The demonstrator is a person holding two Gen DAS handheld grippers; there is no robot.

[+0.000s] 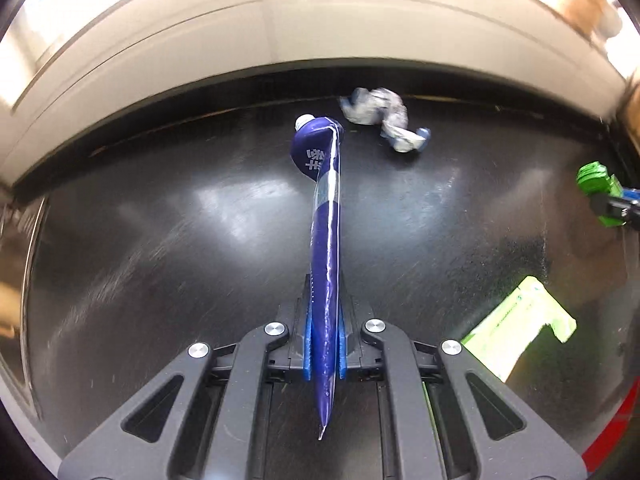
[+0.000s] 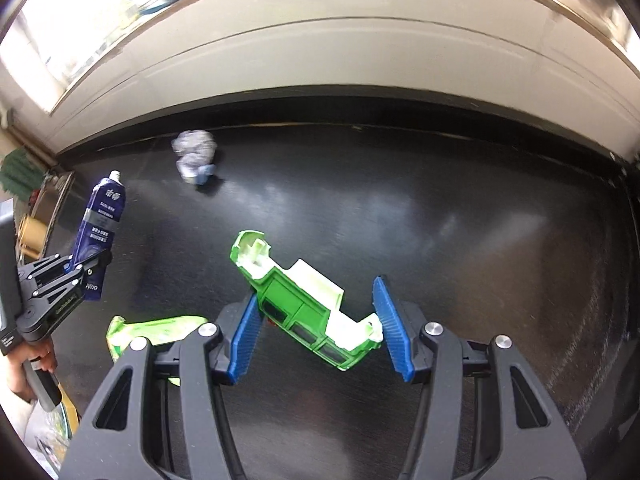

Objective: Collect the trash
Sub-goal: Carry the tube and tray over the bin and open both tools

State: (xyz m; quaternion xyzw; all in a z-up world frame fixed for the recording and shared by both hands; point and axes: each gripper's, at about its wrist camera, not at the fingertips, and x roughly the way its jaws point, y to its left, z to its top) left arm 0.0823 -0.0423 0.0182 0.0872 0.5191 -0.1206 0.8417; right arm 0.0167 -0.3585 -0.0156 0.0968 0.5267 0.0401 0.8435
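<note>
Left gripper [image 1: 324, 344] clamps flattened dark-blue plastic tube [image 1: 322, 216]; right gripper [image 2: 318, 328] spread around green-white plastic casing [image 2: 304, 304], unclamped. 2 left: crumpled grey-blue wrapper [image 2: 195, 155] upper left, green packet [image 2: 152, 330] lower left.

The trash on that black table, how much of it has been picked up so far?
Nothing looks binned yet; no bin is in view. The left gripper is shut on a blue toothpaste tube. The right gripper has its jaws open around a green and white plastic piece. A green wrapper and a crumpled wad remain on the black table.
</note>
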